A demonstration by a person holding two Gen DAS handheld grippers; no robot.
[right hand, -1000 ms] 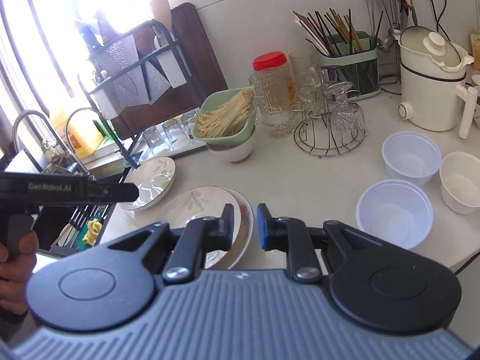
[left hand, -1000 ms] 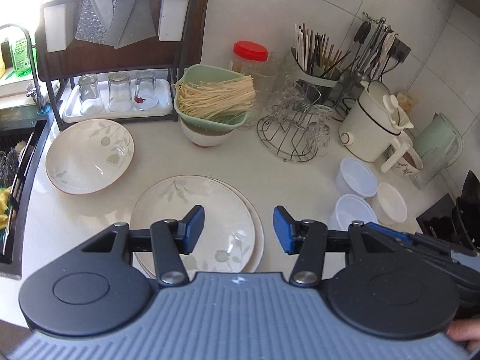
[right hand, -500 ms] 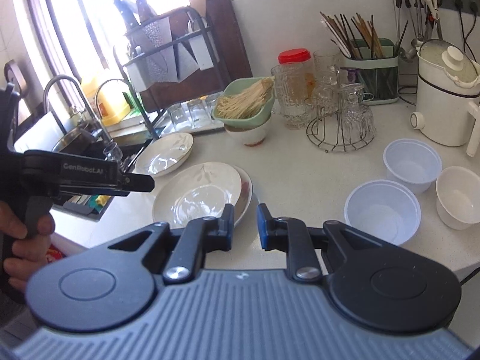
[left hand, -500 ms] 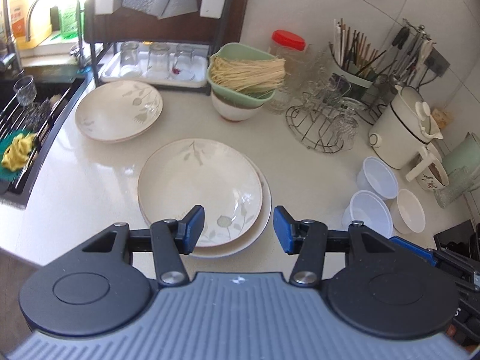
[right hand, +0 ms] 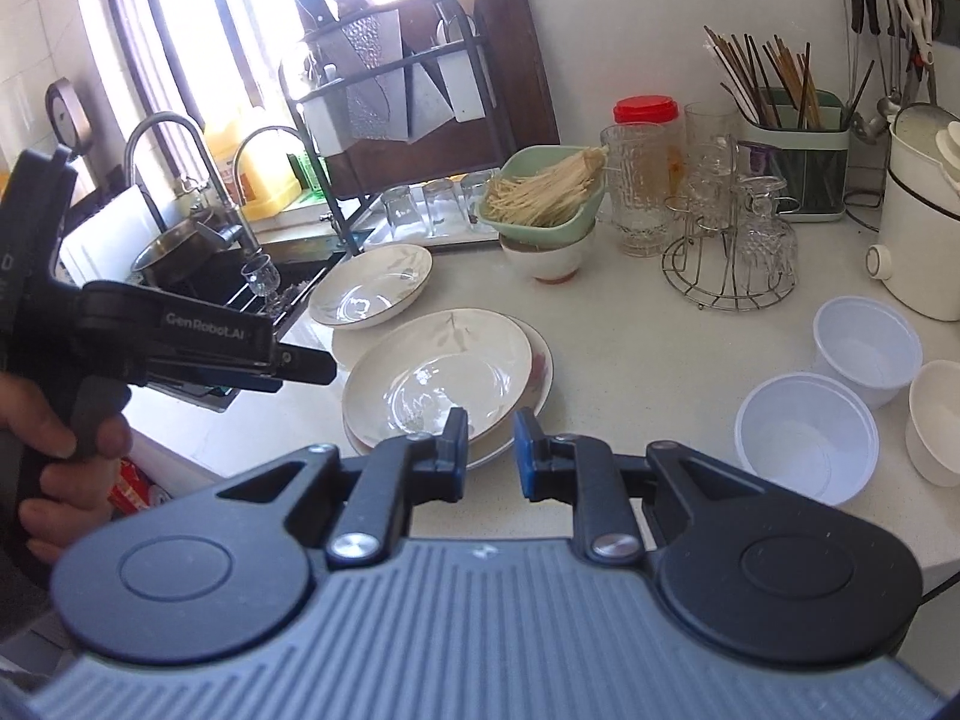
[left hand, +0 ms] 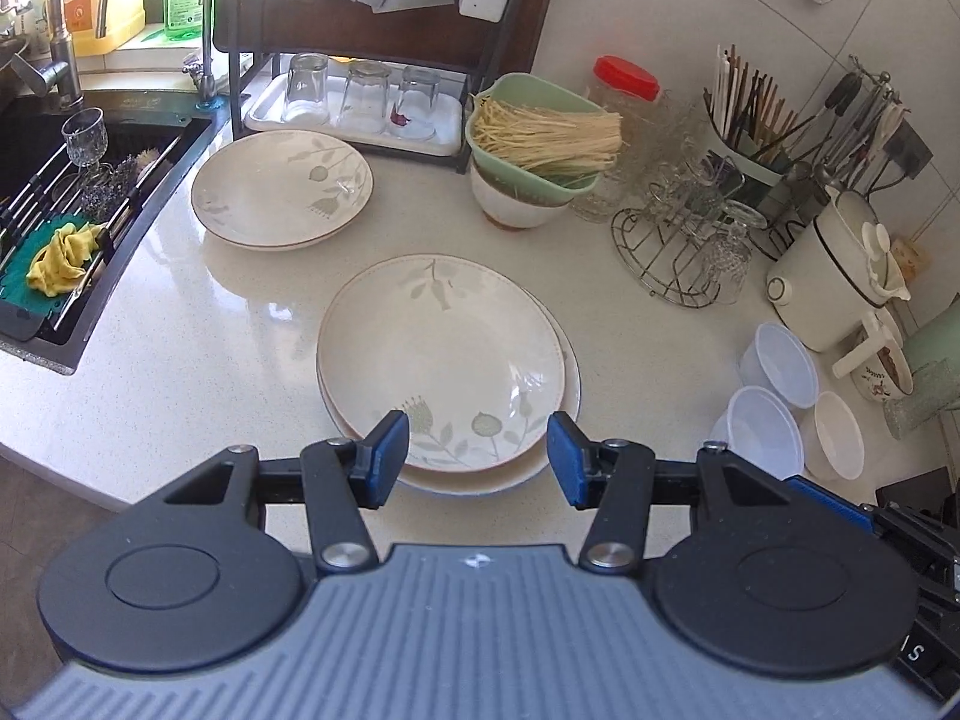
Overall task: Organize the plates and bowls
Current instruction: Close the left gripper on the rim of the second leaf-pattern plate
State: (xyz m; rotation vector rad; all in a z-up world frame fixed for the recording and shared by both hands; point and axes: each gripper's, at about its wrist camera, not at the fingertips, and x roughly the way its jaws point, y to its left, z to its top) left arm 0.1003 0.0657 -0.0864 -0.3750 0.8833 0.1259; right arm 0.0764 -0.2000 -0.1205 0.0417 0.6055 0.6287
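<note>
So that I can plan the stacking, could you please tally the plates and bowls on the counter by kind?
Plates: 3 (plate by the sink; top plate stacked on lower plate)
Translucent plastic bowls: 2 ()
White bowls: 2 (small white bowl; ceramic bowl under the green basket)
Total: 7

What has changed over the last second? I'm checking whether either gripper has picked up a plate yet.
No pickup yet. The left gripper has swung from the counter's right part toward the sink side and eased down over the stacked plates, its jaws open and empty. The right gripper has only rolled a little, its jaws nearly closed and empty. The plates, the single plate by the sink and the plastic bowls have not moved.
</note>
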